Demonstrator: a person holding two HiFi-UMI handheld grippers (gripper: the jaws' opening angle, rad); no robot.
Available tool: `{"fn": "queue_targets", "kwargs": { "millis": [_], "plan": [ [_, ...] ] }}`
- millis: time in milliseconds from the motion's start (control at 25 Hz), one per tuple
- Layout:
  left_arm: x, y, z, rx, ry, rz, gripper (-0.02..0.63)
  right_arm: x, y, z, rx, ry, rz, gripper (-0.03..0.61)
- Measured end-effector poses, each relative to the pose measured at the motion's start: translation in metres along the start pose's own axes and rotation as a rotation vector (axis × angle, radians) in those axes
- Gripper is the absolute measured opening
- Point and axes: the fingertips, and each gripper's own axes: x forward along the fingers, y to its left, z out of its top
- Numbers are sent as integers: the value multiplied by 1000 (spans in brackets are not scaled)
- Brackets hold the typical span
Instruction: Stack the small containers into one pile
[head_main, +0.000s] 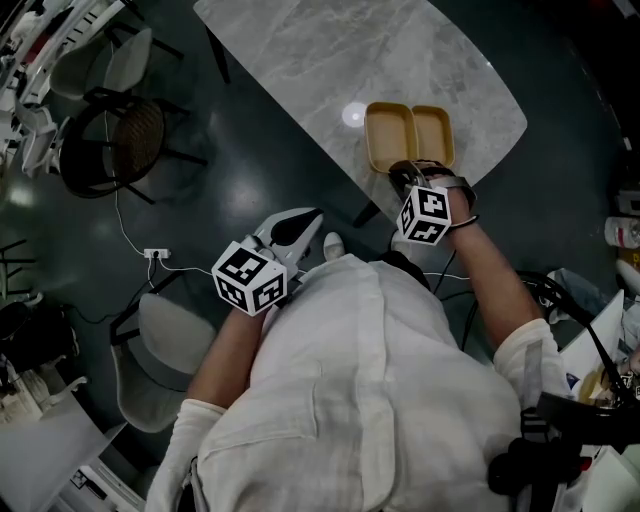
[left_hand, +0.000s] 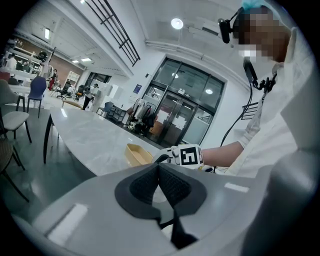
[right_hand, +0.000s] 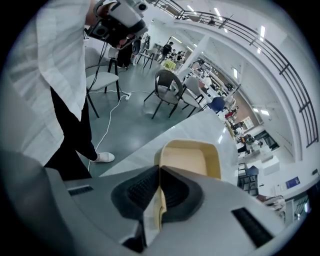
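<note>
While left gripper (left_hand: 159, 166) empty, right gripper (right_hand: 160, 169) tight on container (right_hand: 186, 159) rim.

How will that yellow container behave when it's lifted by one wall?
Probably light: the container looks thin-walled and empty. Pinched by one wall in the right tool, it may tilt or flex. Its flat base shouldn't roll.

Open office hall, glass doors (left_hand: 186, 119), scattered chairs (right_hand: 169, 88)

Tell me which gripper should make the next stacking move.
Right. The right gripper is shut on a tan container by its rim, at the table. The left gripper is shut, empty, and held off the table's edge.
</note>
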Motion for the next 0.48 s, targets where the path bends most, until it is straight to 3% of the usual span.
{"fn": "queue_targets", "kwargs": {
  "millis": [480],
  "plan": [
    [28,-14,6,24,18,-48,6,-26,-19,-67,69,67,-37,12]
  ]
}}
